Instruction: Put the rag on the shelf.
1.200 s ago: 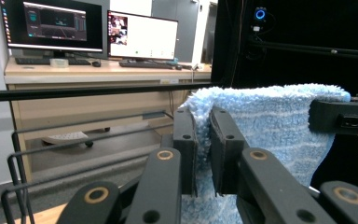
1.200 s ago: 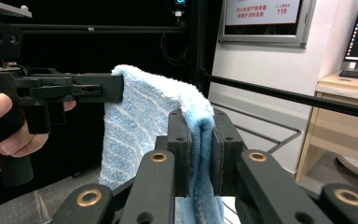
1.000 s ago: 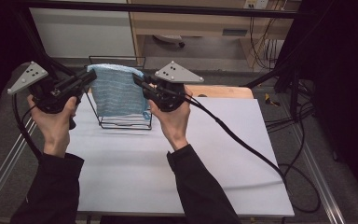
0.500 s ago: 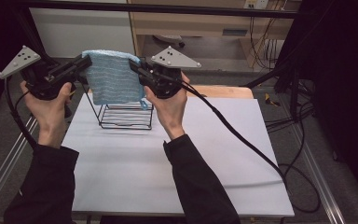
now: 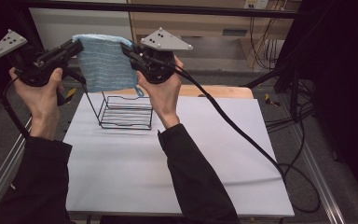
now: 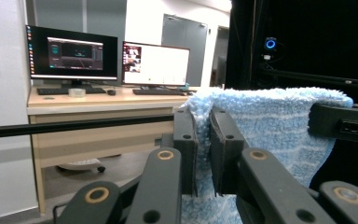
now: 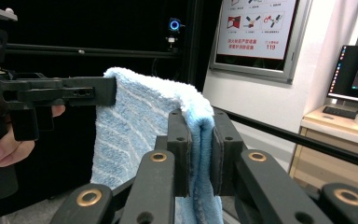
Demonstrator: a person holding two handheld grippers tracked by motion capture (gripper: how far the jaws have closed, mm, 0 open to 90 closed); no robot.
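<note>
Two tools, left tool (image 5: 77, 46) and right tool (image 5: 125, 49), pinch one towel (image 5: 103, 63) above one rack (image 5: 123, 112).

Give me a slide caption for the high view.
Both tongs, left and right, hold a blue towel stretched above a wire rack.

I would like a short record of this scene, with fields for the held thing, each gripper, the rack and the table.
held thing: blue towel, folded, hanging in the air above the rack
left gripper: shut on the towel's top left corner
right gripper: shut on the towel's top right corner
wire rack: black, standing on the table, nothing on it
table: white top, rack near its far left part
towel and rack: apart, towel's lower edge above the rack
</note>
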